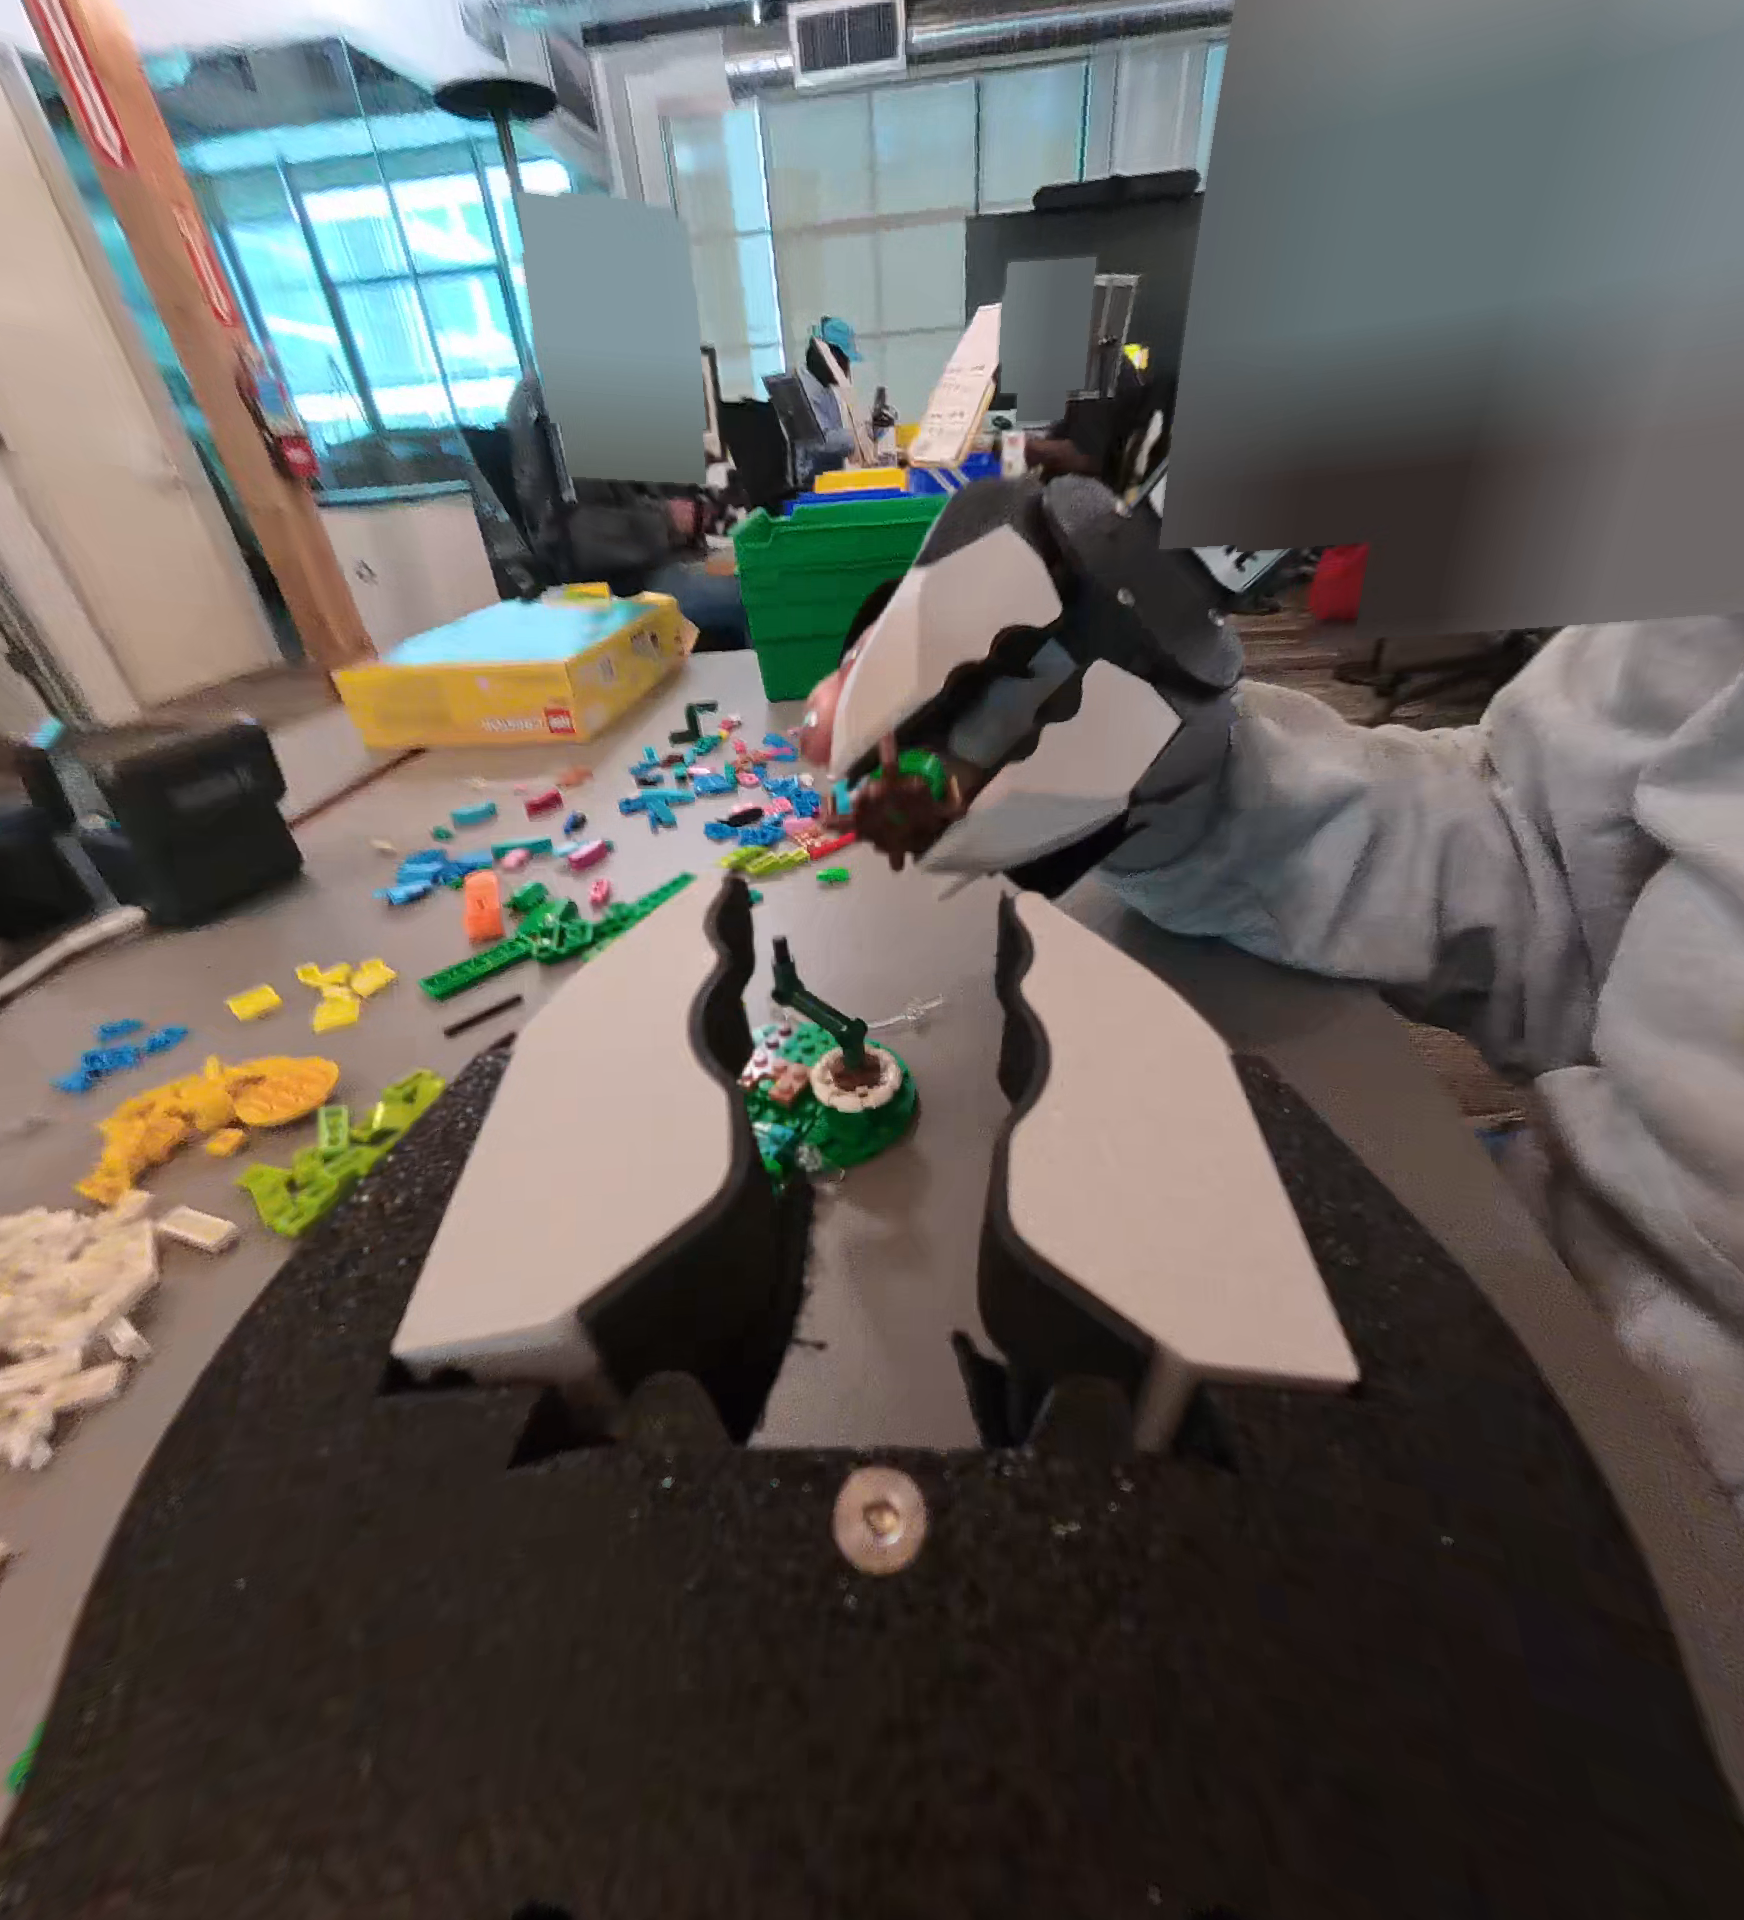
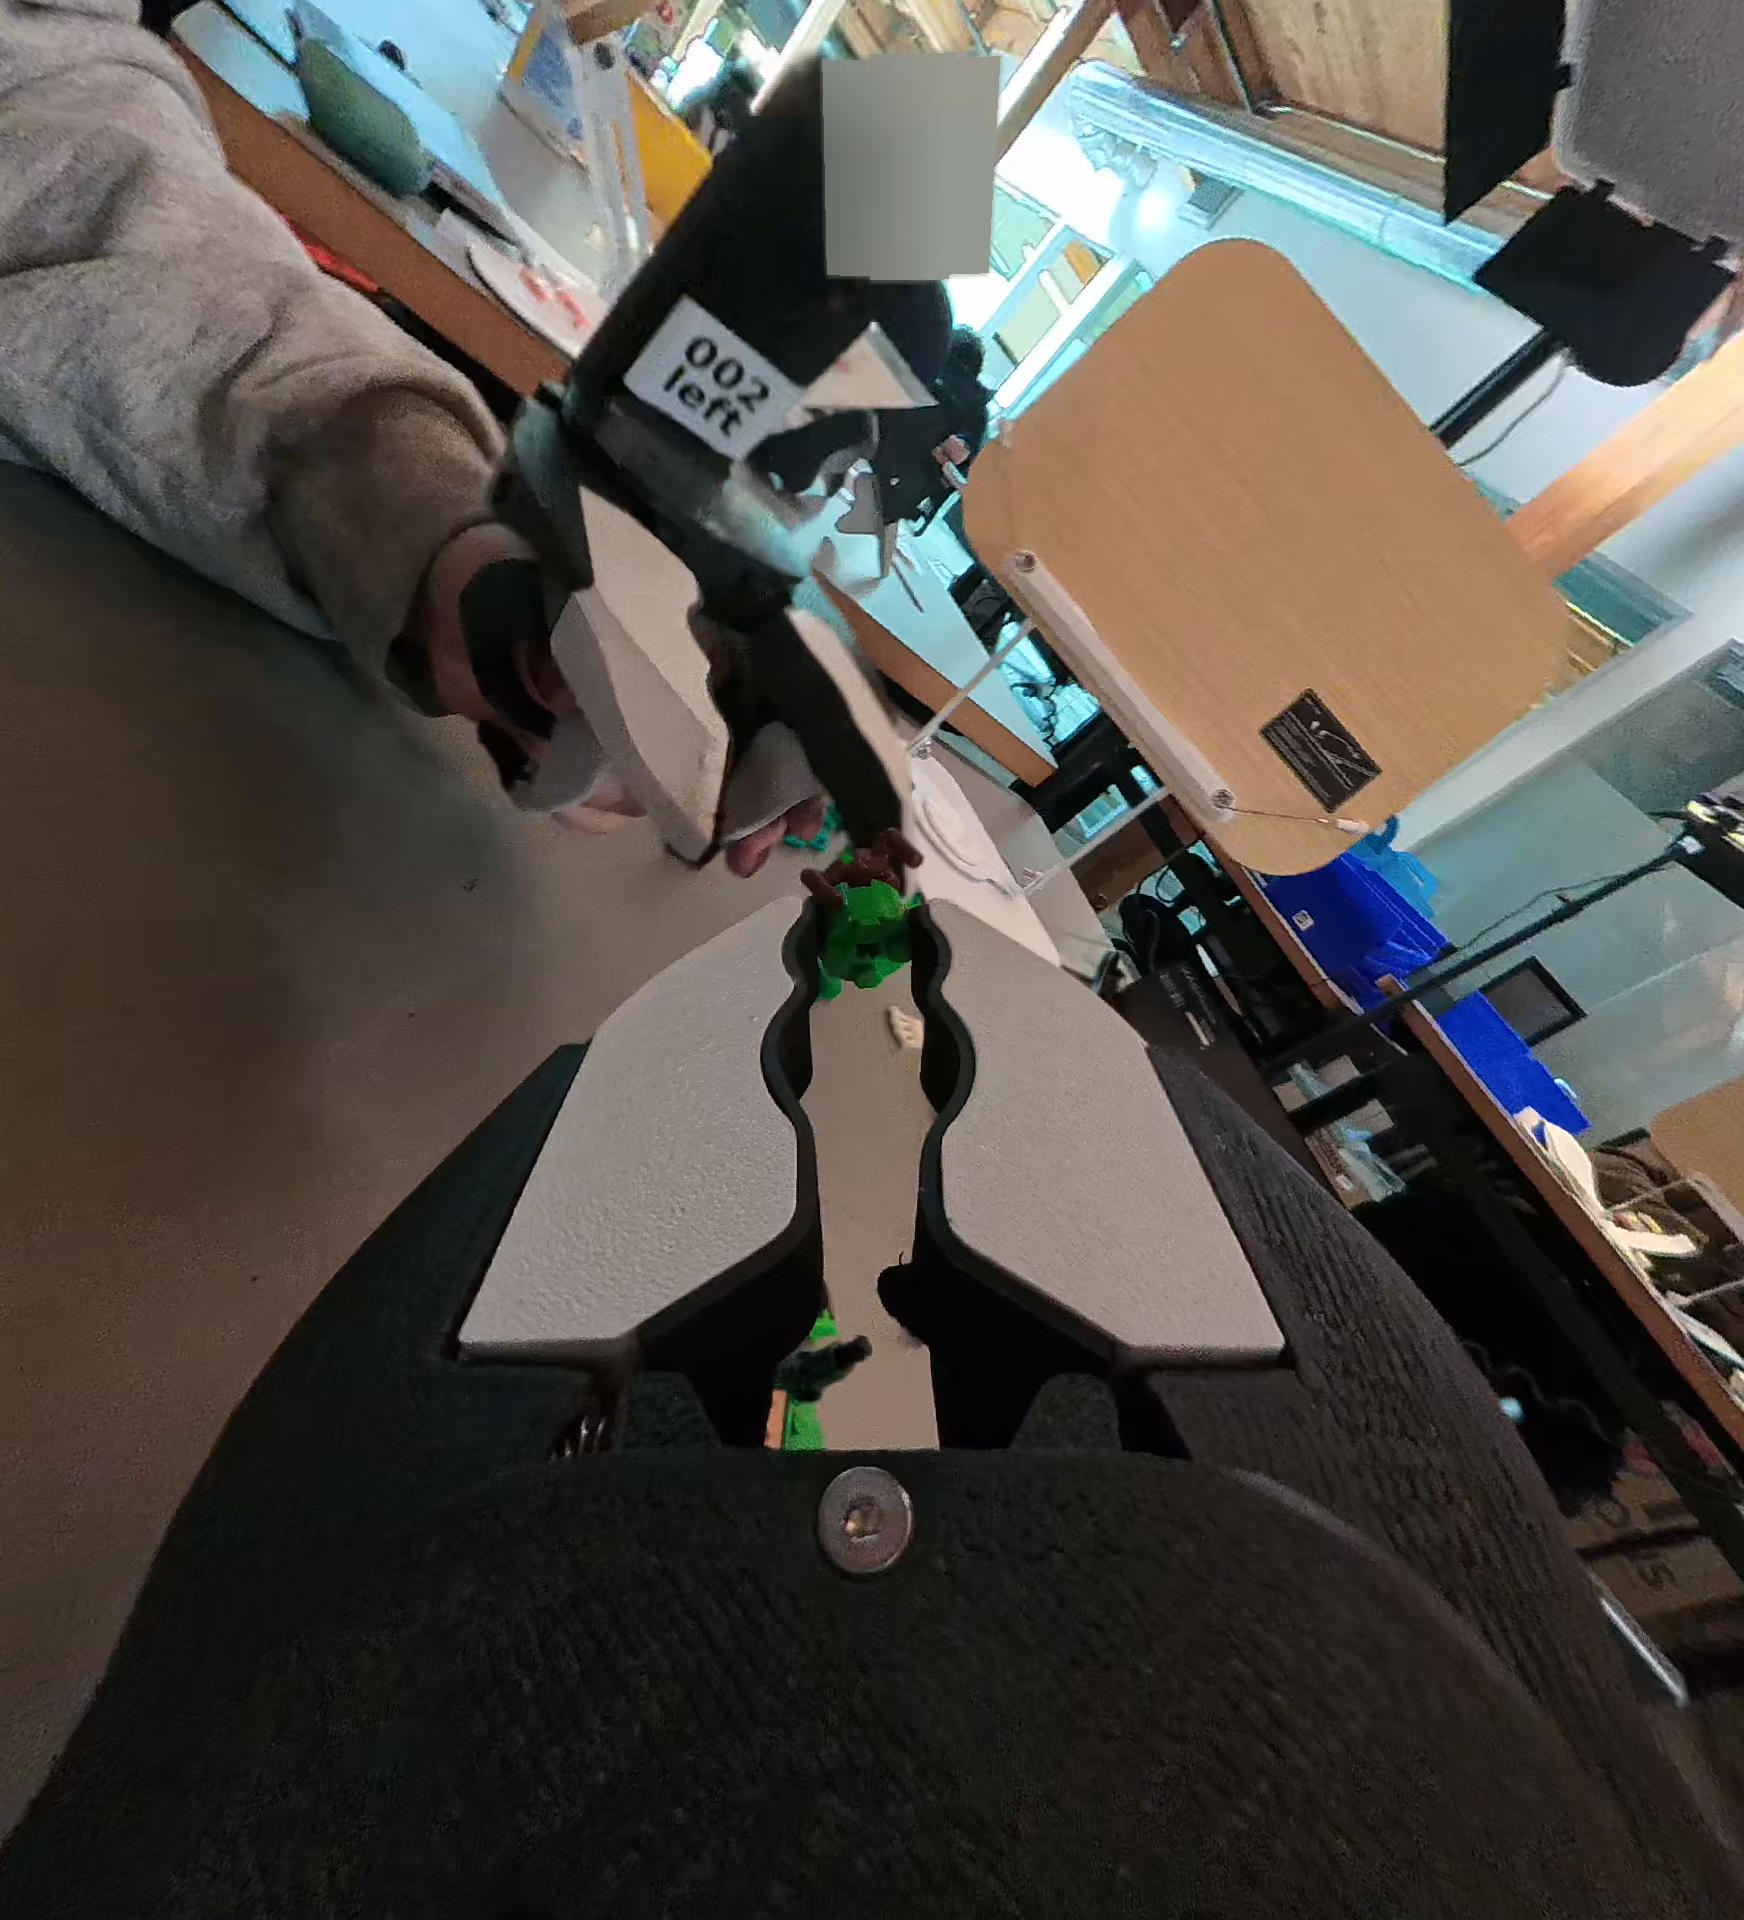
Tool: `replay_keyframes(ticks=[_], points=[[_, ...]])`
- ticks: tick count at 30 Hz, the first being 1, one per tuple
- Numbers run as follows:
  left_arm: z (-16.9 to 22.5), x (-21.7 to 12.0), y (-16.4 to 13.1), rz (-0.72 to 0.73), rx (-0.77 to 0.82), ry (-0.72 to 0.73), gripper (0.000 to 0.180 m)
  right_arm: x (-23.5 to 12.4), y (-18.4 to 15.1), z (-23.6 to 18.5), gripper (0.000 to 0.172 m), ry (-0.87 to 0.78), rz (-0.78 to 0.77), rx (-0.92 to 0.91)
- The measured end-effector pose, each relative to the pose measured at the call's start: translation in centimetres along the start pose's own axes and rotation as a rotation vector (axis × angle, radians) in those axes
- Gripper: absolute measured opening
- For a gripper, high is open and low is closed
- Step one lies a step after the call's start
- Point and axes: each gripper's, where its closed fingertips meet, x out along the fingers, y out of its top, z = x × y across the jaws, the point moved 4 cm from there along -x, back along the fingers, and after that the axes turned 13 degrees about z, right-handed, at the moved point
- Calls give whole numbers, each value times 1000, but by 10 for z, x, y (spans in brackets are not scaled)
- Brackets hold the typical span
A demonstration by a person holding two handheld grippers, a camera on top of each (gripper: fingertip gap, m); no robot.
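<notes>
In the left wrist view my left gripper (image 1: 873, 904) is open. Between its fingers, on the grey table (image 1: 878, 1299), stands a small round green brick model (image 1: 832, 1091) with a dark green bent stem (image 1: 816, 1003). The right finger is clear of it; the left finger hides its left edge. My right gripper (image 1: 899, 816) hangs just beyond and above, shut on a green and brown spiky brick piece (image 1: 904, 800). In the right wrist view that piece (image 2: 863, 925) sits pinched at my right gripper's (image 2: 863, 920) fingertips. The left gripper (image 2: 790, 831) shows farther off, in a person's hand.
Loose blue and pink bricks (image 1: 722, 790), a long green plate (image 1: 546, 935), yellow pieces (image 1: 213, 1112) and white pieces (image 1: 6, 1309) lie to the left. A yellow box (image 1: 515, 675) and green bin (image 1: 826, 592) stand behind. A grey sleeve (image 1: 1470, 852) lies to the right. Only a small space, under 4 cm, lies between the two pairs of fingers.
</notes>
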Motion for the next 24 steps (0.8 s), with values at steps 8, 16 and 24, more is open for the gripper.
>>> replay_keyframes(ticks=[8, 16, 24], points=[[17, 1, -10, -85, 315, -87, 35, 8, -4, -23, 16, 151, -33, 10], [12, -4, -10, -87, 428, -62, 9, 7, -8, -21, 19, 134, -67, 0], [3, -13, -22, -205, 481, -88, 4, 5, -18, -23, 16, 157, -159, -54]])
